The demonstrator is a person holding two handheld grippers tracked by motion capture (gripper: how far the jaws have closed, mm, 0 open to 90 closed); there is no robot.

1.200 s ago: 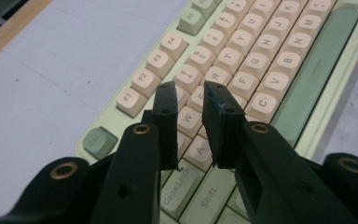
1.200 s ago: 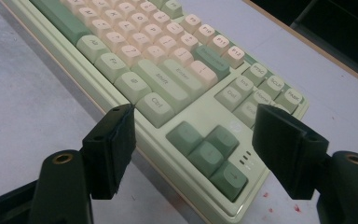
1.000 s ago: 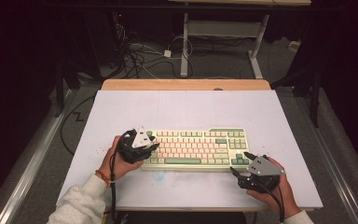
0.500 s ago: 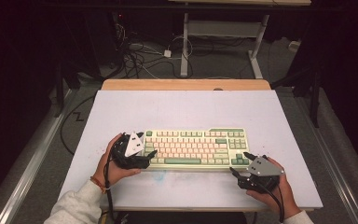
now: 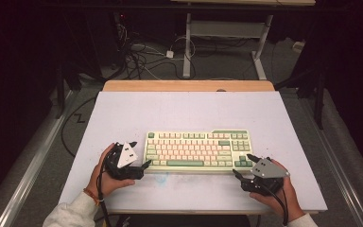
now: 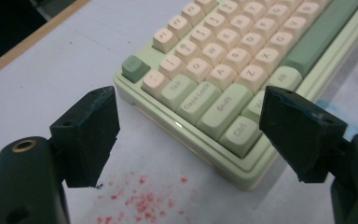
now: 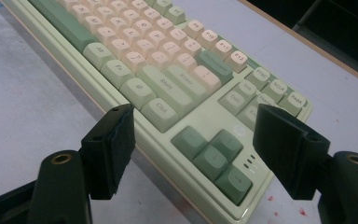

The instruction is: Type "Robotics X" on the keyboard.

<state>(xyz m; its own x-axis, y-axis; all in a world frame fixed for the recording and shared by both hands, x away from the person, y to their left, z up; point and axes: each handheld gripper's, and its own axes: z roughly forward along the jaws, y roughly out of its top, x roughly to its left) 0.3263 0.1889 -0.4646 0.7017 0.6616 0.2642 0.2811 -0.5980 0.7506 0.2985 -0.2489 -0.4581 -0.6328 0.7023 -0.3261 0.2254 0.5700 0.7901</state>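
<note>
Both tongs, left (image 5: pixel 141 156) and right (image 5: pixel 244 167), gape around keyboard (image 5: pixel 198 149) corners.

A white table (image 5: pixel 123 118) with a wooden far edge (image 5: pixel 189 85) stands on a grey floor (image 5: pixel 42 156). Beyond the table, tangled cables (image 5: pixel 142 56) lie on the floor beside the white legs of a desk (image 5: pixel 187 42). The room behind is dark. Left of the table, a cable (image 5: pixel 68 127) loops across the floor.
</note>
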